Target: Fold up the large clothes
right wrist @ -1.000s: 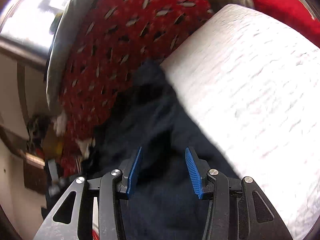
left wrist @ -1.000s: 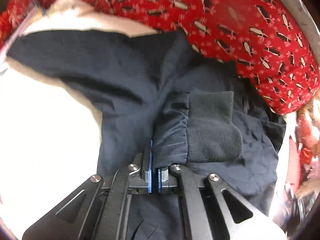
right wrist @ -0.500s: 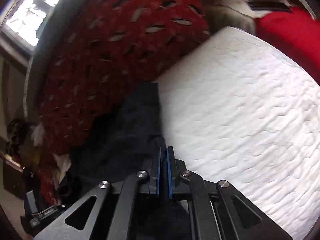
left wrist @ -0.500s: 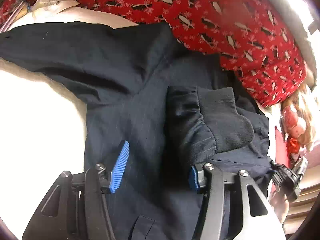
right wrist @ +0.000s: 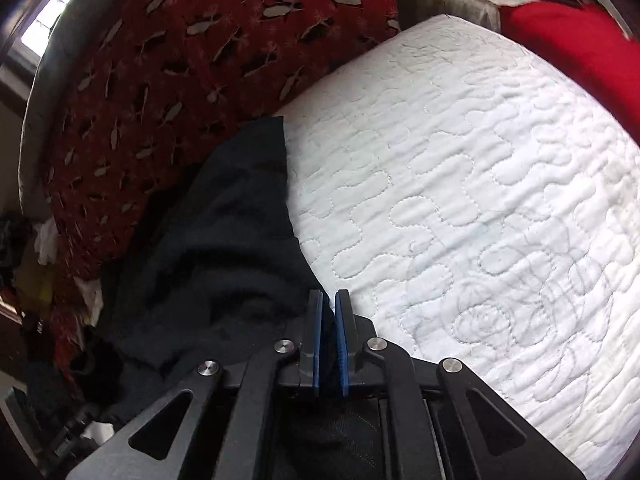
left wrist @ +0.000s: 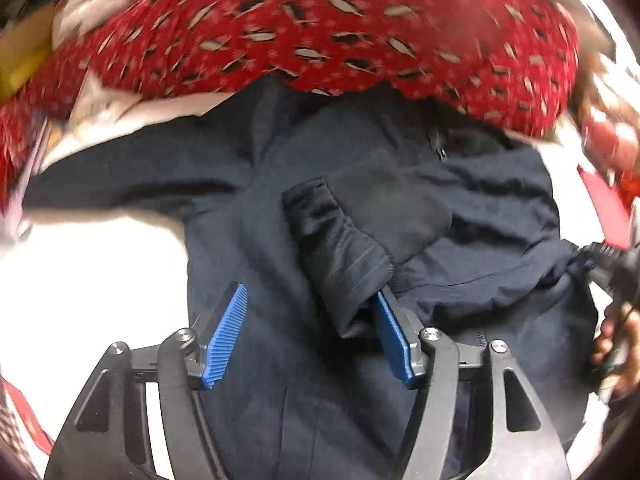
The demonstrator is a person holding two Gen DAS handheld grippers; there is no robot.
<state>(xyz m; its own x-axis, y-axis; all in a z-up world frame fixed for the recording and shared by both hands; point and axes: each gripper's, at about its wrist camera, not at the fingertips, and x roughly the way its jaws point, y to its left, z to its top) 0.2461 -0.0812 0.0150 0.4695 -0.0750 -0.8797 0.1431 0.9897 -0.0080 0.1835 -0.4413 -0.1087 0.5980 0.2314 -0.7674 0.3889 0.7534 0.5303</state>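
Motion blur smears the red patterned blanket (left wrist: 360, 32) and the clutter at the right edge of the left wrist view. The dark jacket (left wrist: 280, 208) runs off the bottom edge, its hem unseen. A folded sleeve (left wrist: 340, 248) hides part of one tongs pad (left wrist: 390, 336).

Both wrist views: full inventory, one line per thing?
navy-blue jacket: 1, navy, spread on the mattress, its ribbed-cuff sleeve folded across the body
white quilted mattress: 1, white, under the jacket
red penguin-print fabric: 1, red with black-and-white print, behind the jacket
plain red cloth: 1, red, far corner of the mattress
left tongs: open, above the jacket, sleeve end at one finger
right tongs: shut on the jacket edge
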